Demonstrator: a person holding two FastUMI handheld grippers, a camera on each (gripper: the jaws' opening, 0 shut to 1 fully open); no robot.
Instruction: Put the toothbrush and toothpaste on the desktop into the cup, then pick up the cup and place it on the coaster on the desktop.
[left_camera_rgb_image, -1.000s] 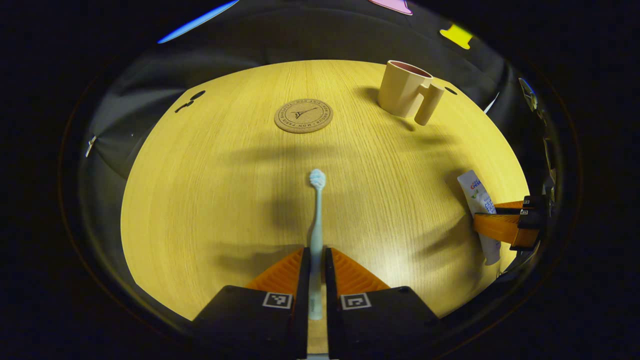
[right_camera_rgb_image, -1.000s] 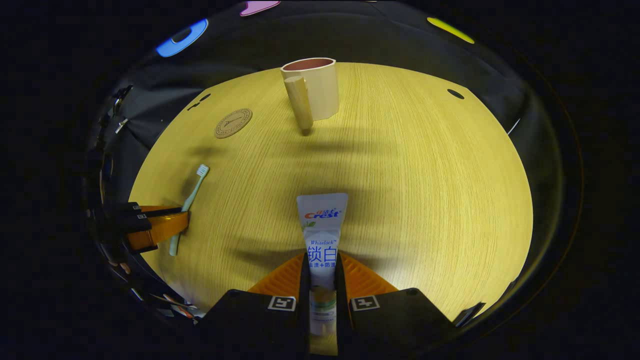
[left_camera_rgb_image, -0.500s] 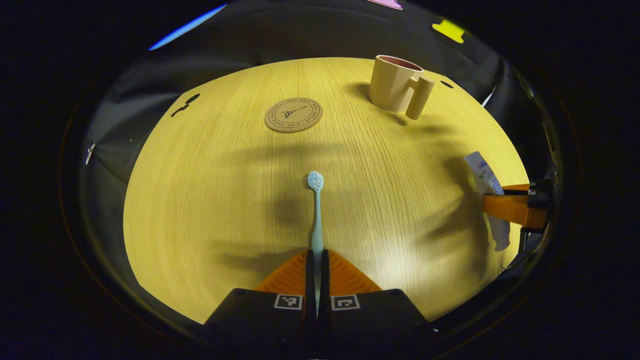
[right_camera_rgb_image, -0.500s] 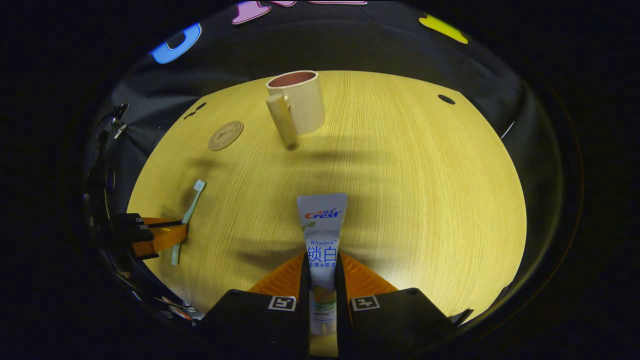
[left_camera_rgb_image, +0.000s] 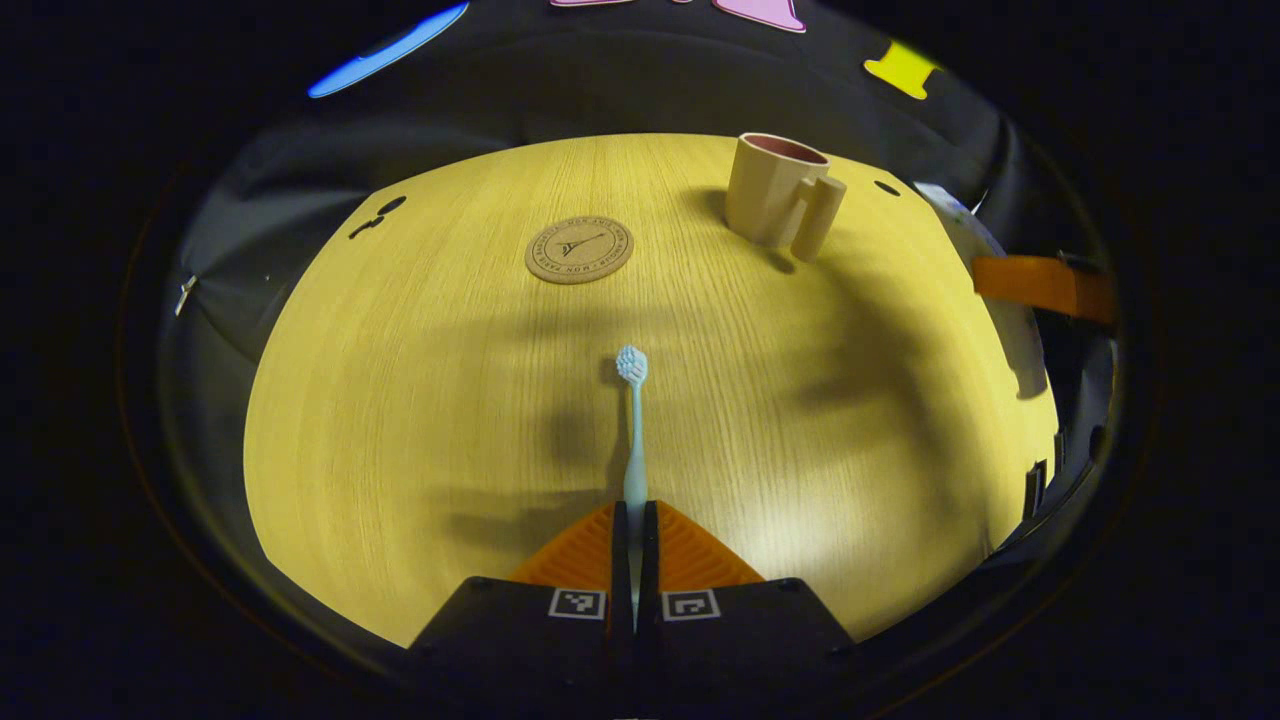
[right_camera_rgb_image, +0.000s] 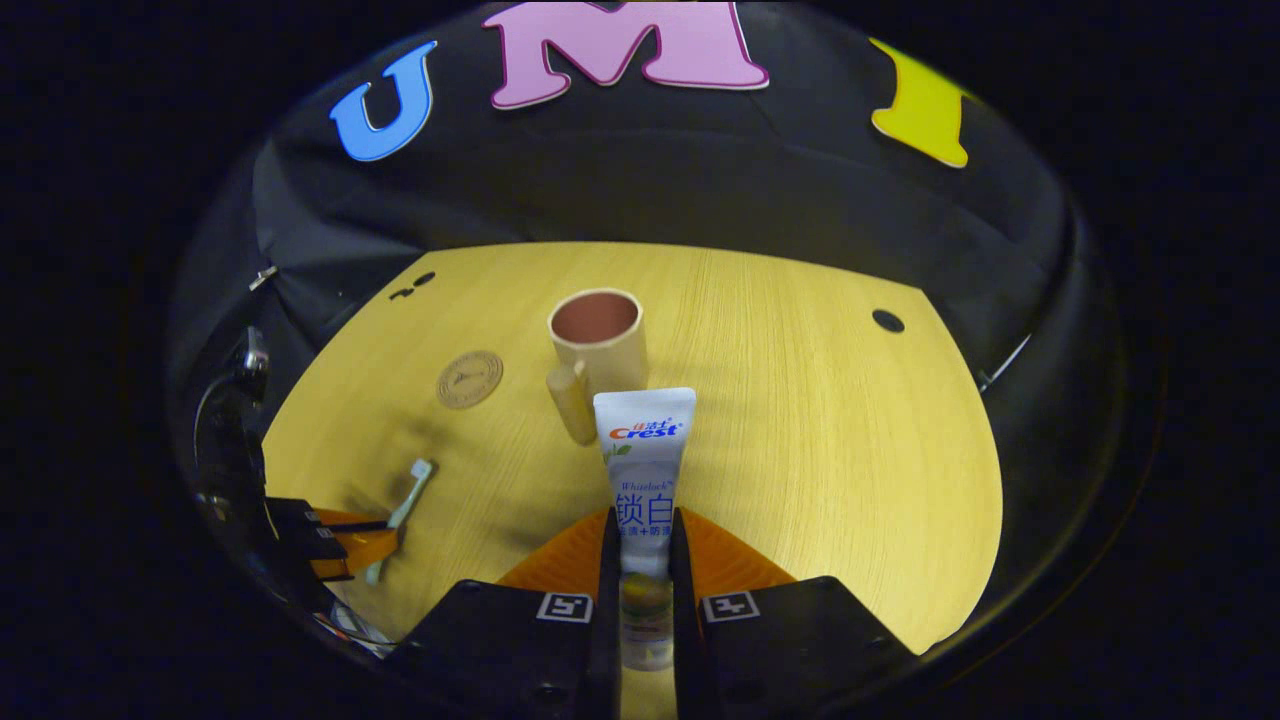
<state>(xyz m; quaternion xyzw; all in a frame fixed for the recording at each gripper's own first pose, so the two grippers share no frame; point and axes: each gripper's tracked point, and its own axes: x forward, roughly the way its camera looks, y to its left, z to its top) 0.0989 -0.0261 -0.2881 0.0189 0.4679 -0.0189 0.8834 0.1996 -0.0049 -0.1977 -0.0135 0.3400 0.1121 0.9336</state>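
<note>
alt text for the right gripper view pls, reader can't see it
The right gripper is shut on a white toothpaste tube, held above a round wooden table and pointing toward an empty beige handled cup. A round cork coaster lies left of the cup.

The table (left_camera_rgb_image: 400, 400) is viewed low from its near edge by the left gripper view; it is overlooked from higher up by the right gripper view. The cup (left_camera_rgb_image: 775, 190) and coaster (left_camera_rgb_image: 579, 250) are shared.
</note>
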